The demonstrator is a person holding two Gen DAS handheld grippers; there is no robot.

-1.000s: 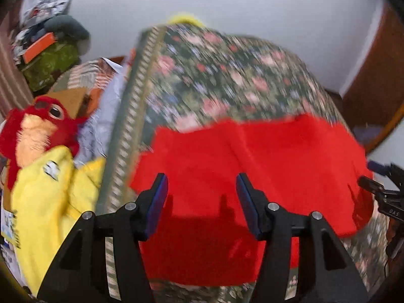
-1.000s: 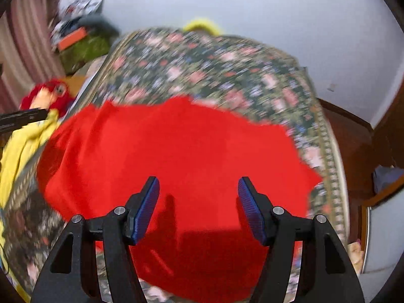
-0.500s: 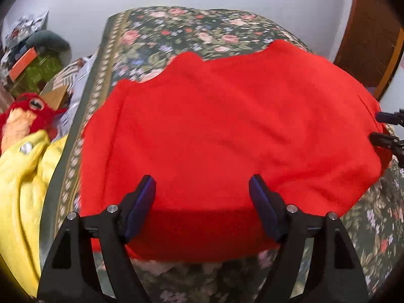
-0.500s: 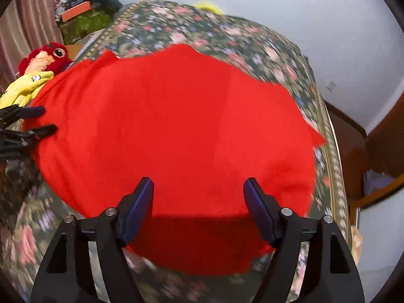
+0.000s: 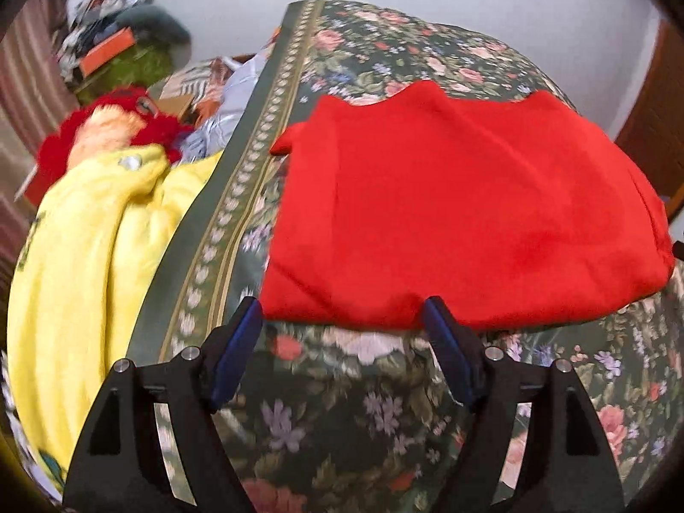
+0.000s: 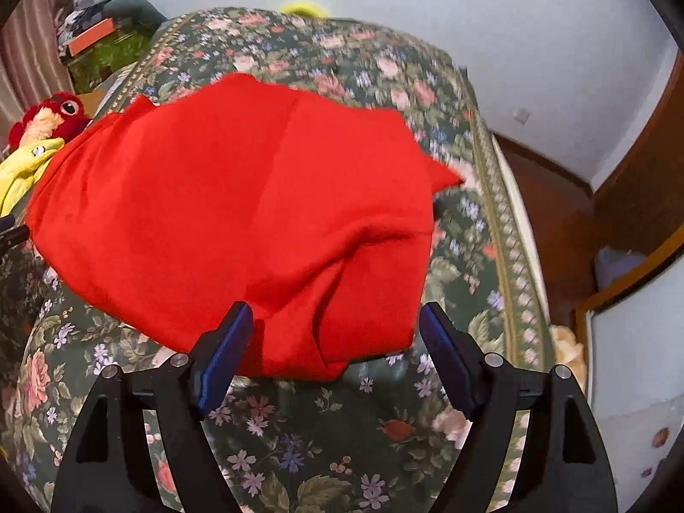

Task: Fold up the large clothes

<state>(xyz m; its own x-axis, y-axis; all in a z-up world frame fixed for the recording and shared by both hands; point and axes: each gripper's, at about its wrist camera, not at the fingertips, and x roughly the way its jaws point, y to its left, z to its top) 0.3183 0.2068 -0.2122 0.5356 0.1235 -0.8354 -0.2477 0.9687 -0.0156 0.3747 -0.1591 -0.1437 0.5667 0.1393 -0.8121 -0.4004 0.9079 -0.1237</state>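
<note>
Both grippers now back off red garment (image 5: 466, 209). Half a second ago cloth ran under and between fingers; now its near edge sits at fingertips of left gripper (image 5: 342, 320), floral bedspread (image 5: 342, 406) bare between jaws. Right gripper (image 6: 333, 329) likewise withdrawn, only near corner of cloth between its tips. Garment's near right corner now bunched in fold, earlier smooth. Jaws wider than a second ago.

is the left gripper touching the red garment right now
Cannot tell. In the left wrist view the left gripper is open, its fingertips meeting the red garment's near edge in the image, but no contact or gap shows plainly.
</note>
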